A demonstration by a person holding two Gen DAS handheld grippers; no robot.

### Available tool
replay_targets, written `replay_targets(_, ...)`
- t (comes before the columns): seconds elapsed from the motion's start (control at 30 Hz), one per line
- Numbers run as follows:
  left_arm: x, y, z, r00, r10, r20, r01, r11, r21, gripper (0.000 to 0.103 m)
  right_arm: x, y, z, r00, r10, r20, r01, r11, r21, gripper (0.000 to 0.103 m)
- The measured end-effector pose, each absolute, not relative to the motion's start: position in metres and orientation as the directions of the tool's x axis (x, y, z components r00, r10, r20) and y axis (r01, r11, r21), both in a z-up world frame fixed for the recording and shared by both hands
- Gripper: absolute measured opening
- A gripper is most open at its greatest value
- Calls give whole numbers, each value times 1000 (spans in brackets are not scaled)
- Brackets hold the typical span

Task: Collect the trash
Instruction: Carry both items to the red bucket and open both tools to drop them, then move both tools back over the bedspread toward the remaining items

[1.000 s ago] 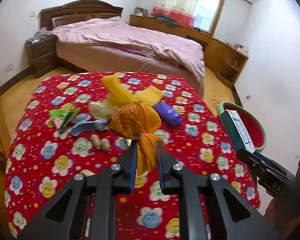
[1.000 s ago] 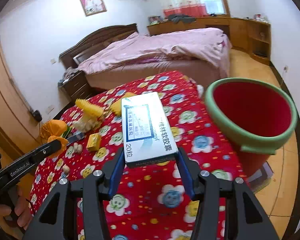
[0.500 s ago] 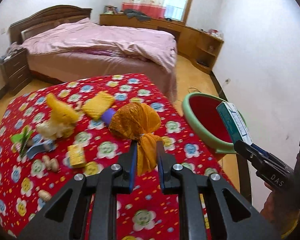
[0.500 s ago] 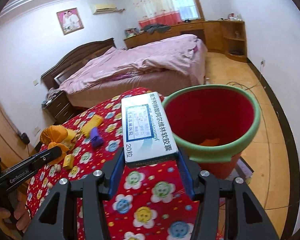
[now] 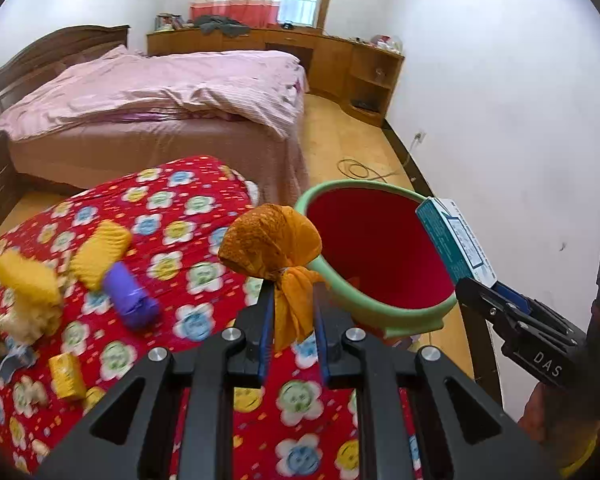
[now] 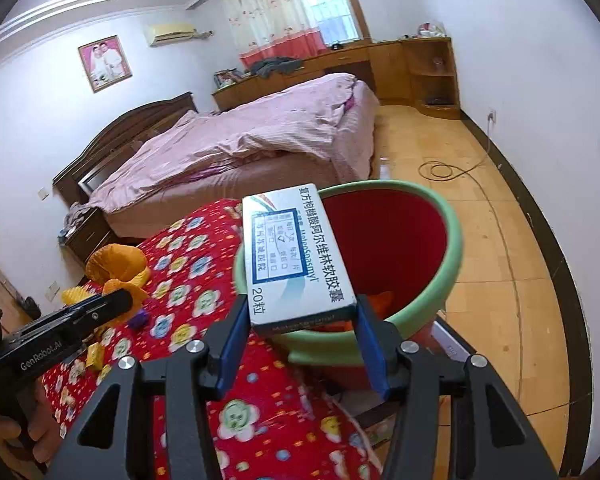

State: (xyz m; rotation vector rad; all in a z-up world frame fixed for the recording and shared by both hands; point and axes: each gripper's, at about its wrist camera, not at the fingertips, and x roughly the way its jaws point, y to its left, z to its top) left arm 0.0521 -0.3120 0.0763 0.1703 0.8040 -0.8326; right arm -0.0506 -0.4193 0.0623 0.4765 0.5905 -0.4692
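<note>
Both hands have swung from the counter toward the bin. The left tool grips the orange bundle just short of the rim; the right tool clamps the medicine box over the opening, ready to drop.

I see red flowered tablecloth | on it: yellow sponges, purple roll, small yellow box | floor: red-green bin

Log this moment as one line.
left hand-held gripper: shut on orange bundle | right hand-held gripper: shut on medicine box | both near bin
</note>
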Motion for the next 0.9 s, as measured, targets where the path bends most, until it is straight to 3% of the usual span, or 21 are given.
replay_targets(0.63, 57, -389, 35, 302, -596, -744, 788, 595, -158, 18, -53, -472, 28, 693, -298, -656, 613, 723, 319, 55)
replay_targets(0.9, 62, -389, 32, 297, -598, -744, 776, 606, -176, 41, -55, -478, 24, 698, -299, -651, 617, 713, 334, 55)
